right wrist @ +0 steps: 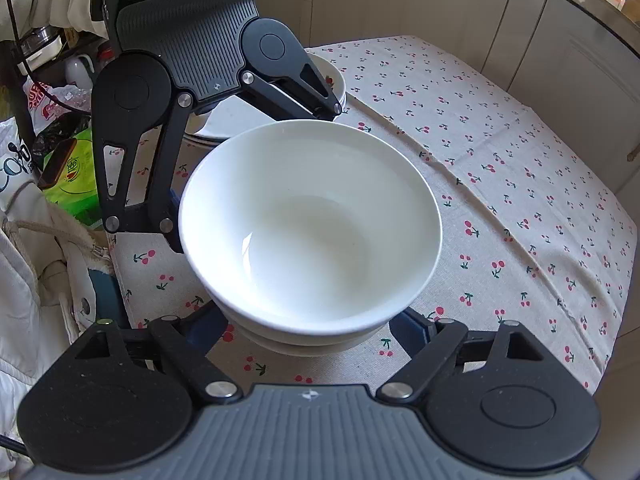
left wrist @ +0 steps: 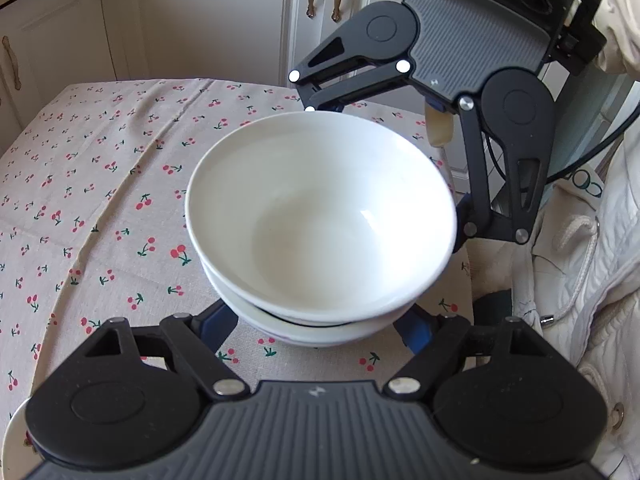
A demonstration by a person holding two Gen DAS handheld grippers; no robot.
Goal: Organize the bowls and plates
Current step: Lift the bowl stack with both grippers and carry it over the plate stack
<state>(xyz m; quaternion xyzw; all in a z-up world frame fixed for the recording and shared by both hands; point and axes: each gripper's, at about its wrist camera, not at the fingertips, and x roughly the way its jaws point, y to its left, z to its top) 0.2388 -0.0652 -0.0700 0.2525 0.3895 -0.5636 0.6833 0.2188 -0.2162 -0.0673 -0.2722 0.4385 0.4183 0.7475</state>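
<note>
A stack of white bowls (left wrist: 320, 220) stands on the cherry-print tablecloth (left wrist: 100, 200); it also shows in the right wrist view (right wrist: 308, 224). My left gripper (left wrist: 320, 332) has its blue fingers spread wide on either side of the stack's lower bowls. My right gripper (right wrist: 308, 332) reaches in from the opposite side, its fingers also wide around the stack. Each gripper's fingertips are hidden under the bowls, so contact cannot be judged. A stack of white plates (right wrist: 240, 120) with a bowl on it lies behind the left gripper in the right wrist view.
White kitchen cabinets (left wrist: 220, 20) stand beyond the table. A person's cream jacket (left wrist: 580, 280) is at the table's edge. Bags and a green box (right wrist: 68, 176) sit off the table's left side. A white plate rim (left wrist: 16, 436) shows at the lower left.
</note>
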